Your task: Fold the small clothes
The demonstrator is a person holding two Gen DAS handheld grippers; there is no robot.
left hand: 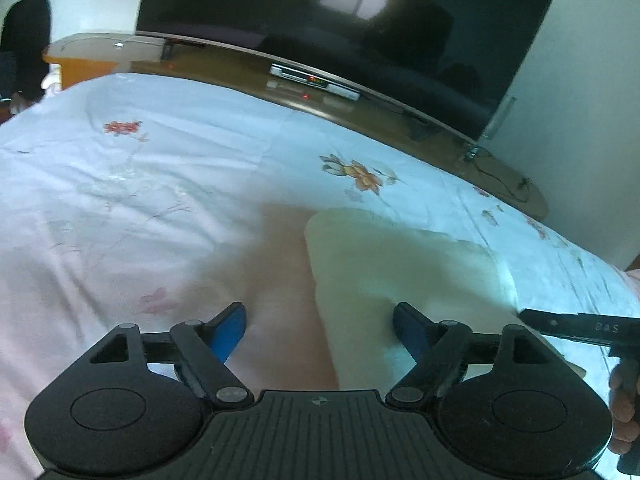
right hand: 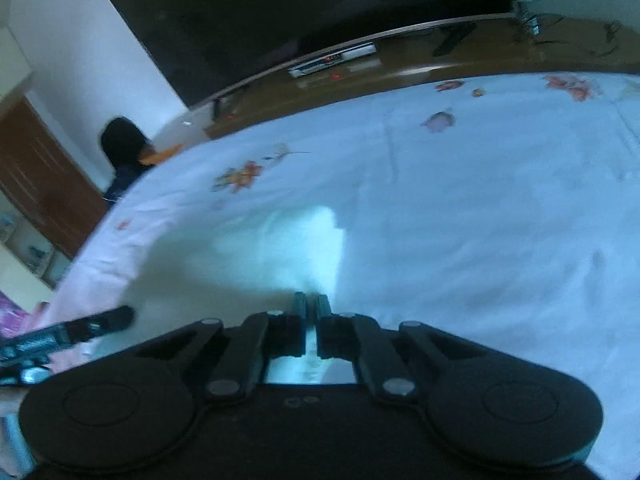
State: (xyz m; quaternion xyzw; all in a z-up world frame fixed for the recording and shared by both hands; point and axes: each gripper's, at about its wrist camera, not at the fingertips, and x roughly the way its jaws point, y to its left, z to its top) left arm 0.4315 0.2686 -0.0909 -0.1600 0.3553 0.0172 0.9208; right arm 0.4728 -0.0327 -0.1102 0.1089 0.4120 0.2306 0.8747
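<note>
In the blurred right wrist view our right gripper [right hand: 311,304] seems clamped on the pale garment [left hand: 404,276] mid-bed [left hand: 160,184]; only the left view shows the left gripper [left hand: 320,330] wide, straddling its edge.

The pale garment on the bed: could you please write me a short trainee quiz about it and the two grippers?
1. True or false: the left gripper has its jaws wide apart.
2. What does the pale garment lie on? A) the wooden TV stand B) the floral bedsheet C) a chair
3. How do the right gripper's jaws stand?

Key
1. True.
2. B, the floral bedsheet.
3. Nearly closed at the garment's near edge; blur hides whether cloth is pinched.
</note>
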